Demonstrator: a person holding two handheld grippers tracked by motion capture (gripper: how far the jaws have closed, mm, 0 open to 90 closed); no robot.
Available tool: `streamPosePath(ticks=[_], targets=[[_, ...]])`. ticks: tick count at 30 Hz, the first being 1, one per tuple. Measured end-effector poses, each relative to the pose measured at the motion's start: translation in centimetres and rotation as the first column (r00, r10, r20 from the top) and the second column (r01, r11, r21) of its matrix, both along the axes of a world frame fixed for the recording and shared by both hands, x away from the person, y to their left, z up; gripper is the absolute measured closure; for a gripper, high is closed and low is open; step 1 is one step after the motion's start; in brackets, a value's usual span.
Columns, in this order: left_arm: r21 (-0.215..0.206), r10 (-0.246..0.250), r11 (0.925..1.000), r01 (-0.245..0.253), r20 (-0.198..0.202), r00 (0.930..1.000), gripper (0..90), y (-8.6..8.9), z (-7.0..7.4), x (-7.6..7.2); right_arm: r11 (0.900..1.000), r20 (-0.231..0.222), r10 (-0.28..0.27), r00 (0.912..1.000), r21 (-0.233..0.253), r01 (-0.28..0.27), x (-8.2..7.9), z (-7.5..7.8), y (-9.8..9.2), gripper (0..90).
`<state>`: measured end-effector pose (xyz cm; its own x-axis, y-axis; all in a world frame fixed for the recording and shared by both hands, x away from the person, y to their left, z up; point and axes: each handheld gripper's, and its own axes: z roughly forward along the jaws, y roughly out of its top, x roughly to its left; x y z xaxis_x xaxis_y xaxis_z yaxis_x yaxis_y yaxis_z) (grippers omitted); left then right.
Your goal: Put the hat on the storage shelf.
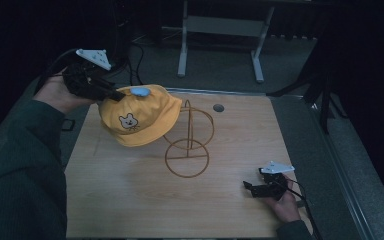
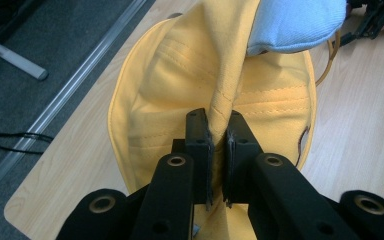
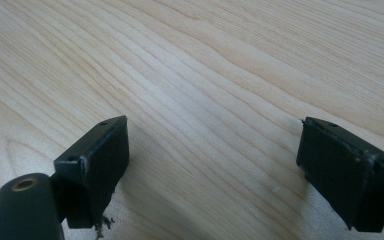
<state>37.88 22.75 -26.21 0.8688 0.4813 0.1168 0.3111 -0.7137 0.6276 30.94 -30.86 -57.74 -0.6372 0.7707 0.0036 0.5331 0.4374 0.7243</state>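
A lab or test room is suggested. A bare light-wood table [image 1: 130, 200] with a metal edge strip is set on grey carpet [image 1: 230, 60]. Beyond the table, a grey metal desk frame [image 1: 220, 30] is seen; black cables [image 1: 137, 60] lie left of it. Surroundings are dark.

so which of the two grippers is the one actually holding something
The left gripper: its jaws are shut on a fold of the yellow cap, held up beside the wire stand. The right gripper is open over bare table.
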Motion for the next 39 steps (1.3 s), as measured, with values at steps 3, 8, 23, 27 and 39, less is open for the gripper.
streamPosePath(ticks=[3, 8, 23, 27, 39], targets=[[0.000, -0.008, 1.0000, 0.008, 0.003, 1.0000, 83.9, -0.4, 0.2, 0.1, 1.000, 0.000, 0.000, 1.0000, 0.000, 0.000, 0.0, 0.0, 0.0, 13.3], [0.002, -0.015, 0.9999, 0.015, 0.009, 0.9999, 83.9, -1.0, 0.4, 0.2, 1.000, -0.001, 0.000, 1.0000, 0.001, 0.000, 0.0, 0.0, 0.0, 13.3], [-0.005, -0.038, 0.9993, 0.038, 0.018, 0.9991, 83.8, -3.0, 0.8, 0.8, 1.000, 0.002, 0.002, 1.0000, -0.001, -0.002, 0.0, 0.0, 0.0, 13.3], [-0.005, -0.044, 0.9990, 0.044, 0.021, 0.9988, 83.8, -3.6, 1.0, 0.8, 1.000, 0.001, 0.002, 1.0000, -0.002, -0.002, 0.0, 0.0, 0.0, 13.3], [-0.002, -0.072, 0.9974, 0.072, 0.032, 0.9969, 83.7, -5.4, 1.3, 1.2, 1.000, 0.002, 0.002, 1.0000, -0.002, -0.002, 0.0, 0.0, 0.0, 13.3]])
